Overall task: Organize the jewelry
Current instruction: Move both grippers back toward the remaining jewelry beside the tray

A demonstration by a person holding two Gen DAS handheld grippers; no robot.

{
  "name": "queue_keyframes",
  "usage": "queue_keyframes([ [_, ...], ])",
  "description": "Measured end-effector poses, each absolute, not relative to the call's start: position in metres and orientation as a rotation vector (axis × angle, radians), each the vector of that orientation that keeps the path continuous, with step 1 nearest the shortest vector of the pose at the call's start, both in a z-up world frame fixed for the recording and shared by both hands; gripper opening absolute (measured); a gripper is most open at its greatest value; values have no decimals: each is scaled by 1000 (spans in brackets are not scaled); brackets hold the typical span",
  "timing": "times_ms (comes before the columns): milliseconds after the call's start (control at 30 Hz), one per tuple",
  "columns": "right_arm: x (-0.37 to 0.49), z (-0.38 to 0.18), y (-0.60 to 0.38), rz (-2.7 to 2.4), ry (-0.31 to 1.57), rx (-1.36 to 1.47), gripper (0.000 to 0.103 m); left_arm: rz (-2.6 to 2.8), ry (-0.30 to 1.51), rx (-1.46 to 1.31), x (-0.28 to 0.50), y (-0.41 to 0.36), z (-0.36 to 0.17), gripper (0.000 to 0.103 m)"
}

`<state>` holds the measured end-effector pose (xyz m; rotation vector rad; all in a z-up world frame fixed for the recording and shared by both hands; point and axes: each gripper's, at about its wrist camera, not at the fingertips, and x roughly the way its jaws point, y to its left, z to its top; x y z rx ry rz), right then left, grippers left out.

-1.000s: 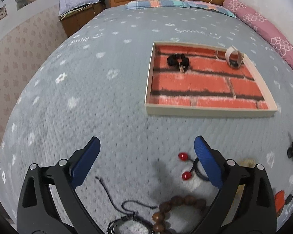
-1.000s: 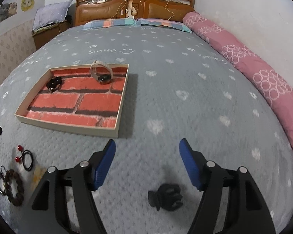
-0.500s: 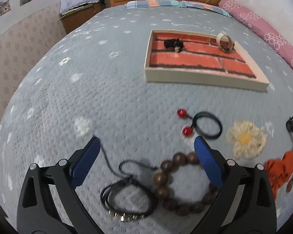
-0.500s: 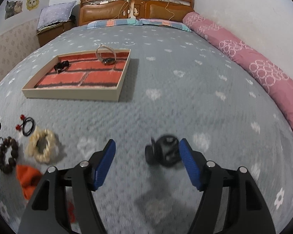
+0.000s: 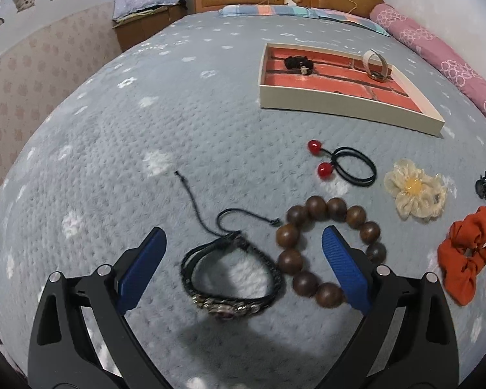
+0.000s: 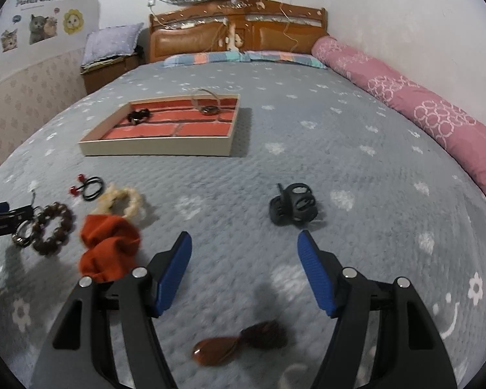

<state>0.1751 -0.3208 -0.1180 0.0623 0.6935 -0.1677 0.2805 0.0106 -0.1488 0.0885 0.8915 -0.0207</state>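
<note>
The left gripper [image 5: 243, 256] was held wide over the cord bracelet [image 5: 231, 274], low in the frame; the right gripper [image 6: 244, 269] was wide, empty. One strand should be pinched, clear of the beads [image 5: 327, 249].

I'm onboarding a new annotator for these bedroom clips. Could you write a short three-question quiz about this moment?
1. True or false: the left gripper is shut on the black braided cord bracelet.
2. Which item lies nearest ahead of the right gripper? A) black plastic claw hair clip B) orange fabric scrunchie C) brown wooden bead bracelet
3. How many items lie inside the shallow brick-patterned tray?

Key: 1. False; it is open, its fingers on either side of the bracelet. 2. A. 3. Two: a small black hair tie and a beige-strapped watch.
</note>
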Motion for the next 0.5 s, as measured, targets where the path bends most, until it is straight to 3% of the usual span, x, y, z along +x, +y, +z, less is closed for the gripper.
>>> queue_keyframes([
  [433,158,-124,-281,-139,672,103,67,6,896,86,269,45,-158,94],
  [500,158,-123,-273,-129,665,101,71,6,892,79,267,51,-158,94],
])
